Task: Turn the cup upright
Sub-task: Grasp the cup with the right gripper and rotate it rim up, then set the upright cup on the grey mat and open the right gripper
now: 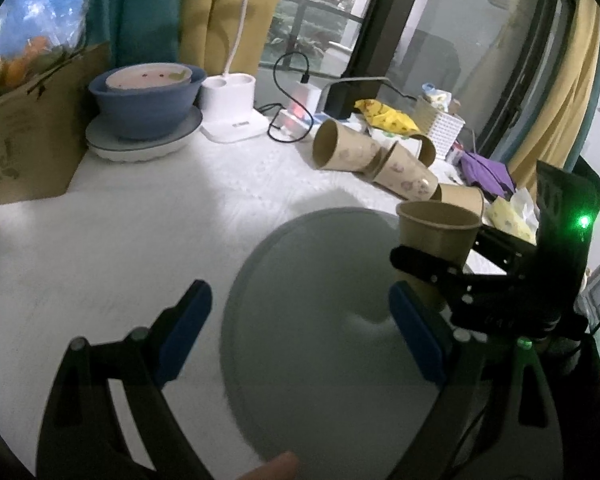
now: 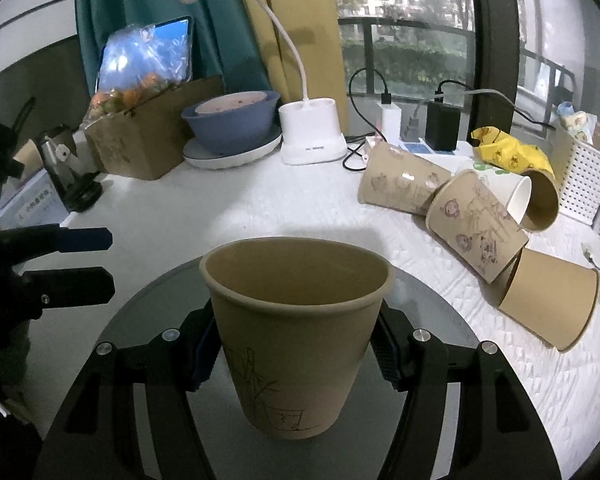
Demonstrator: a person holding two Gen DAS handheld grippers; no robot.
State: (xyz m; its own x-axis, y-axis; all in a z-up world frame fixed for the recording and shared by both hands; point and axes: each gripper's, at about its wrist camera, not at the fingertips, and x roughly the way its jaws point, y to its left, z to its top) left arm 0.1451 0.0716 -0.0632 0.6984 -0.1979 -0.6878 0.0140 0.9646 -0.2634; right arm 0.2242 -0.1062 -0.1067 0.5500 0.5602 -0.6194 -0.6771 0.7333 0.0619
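A tan paper cup (image 2: 296, 332) with a bamboo drawing stands upright, mouth up, over the round grey tray (image 2: 440, 304). My right gripper (image 2: 294, 356) is shut on the cup, pads on both sides of its wall. The same cup (image 1: 436, 236) shows in the left wrist view at the tray's (image 1: 308, 320) right side, held by the right gripper (image 1: 428, 280). My left gripper (image 1: 300, 332) is open and empty above the tray; it also shows at the left of the right wrist view (image 2: 84, 256).
Several paper cups (image 2: 476, 220) lie on their sides at the back right, also in the left wrist view (image 1: 380, 160). A blue bowl (image 2: 232, 124) on a plate, a white lamp base (image 2: 312, 136), chargers, a cardboard box (image 2: 152, 140) and a white basket (image 2: 584, 176) line the back.
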